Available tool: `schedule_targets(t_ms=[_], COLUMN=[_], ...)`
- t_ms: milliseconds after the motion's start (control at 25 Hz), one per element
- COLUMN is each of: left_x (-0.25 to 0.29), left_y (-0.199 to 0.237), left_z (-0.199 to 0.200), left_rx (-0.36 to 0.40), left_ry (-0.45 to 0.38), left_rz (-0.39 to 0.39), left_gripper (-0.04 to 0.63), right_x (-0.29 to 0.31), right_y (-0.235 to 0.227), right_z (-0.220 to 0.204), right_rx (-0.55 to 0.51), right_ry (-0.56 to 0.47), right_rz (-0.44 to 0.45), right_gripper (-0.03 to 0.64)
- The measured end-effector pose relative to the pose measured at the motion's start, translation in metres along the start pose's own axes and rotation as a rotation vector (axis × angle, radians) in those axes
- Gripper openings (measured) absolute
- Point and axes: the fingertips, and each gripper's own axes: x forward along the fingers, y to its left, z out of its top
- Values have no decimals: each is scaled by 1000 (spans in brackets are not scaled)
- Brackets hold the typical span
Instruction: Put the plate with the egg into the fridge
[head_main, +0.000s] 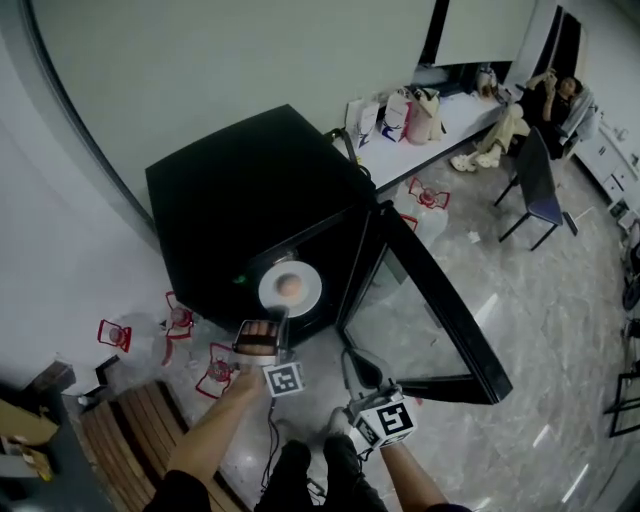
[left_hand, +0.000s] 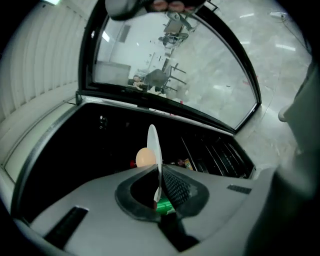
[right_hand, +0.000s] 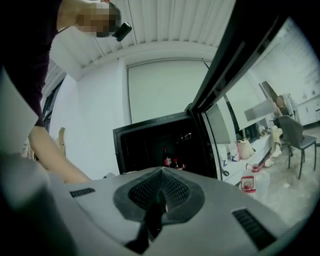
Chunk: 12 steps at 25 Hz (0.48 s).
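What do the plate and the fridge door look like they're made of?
The plate: thin, white, smooth with a slight sheen; ceramic or melamine, the look does not settle which. The fridge door: a clear pane you can see straight through, so probably glass, set in a glossy black frame, probably plastic or painted metal.

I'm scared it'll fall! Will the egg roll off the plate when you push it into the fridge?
It might: the egg is round and sits on a flat plate. The left claw pinches only the rim, so the plate may tip.
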Motion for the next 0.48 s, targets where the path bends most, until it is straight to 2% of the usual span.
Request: schedule_targets(t_ms=[240,480], left_x=[86,121], left_y=[-45,-63], left_z=[-12,-26], left_rx=[24,65], left_ry=[130,197], left_rz=[-52,-73], left_gripper=[20,20], right_x=[21,41], right_y=[-43,-61], right_z=[-38,-46], right_rx=[-5,20], right_ry=[26,16], right_rz=[55,83], right_gripper=[6,6])
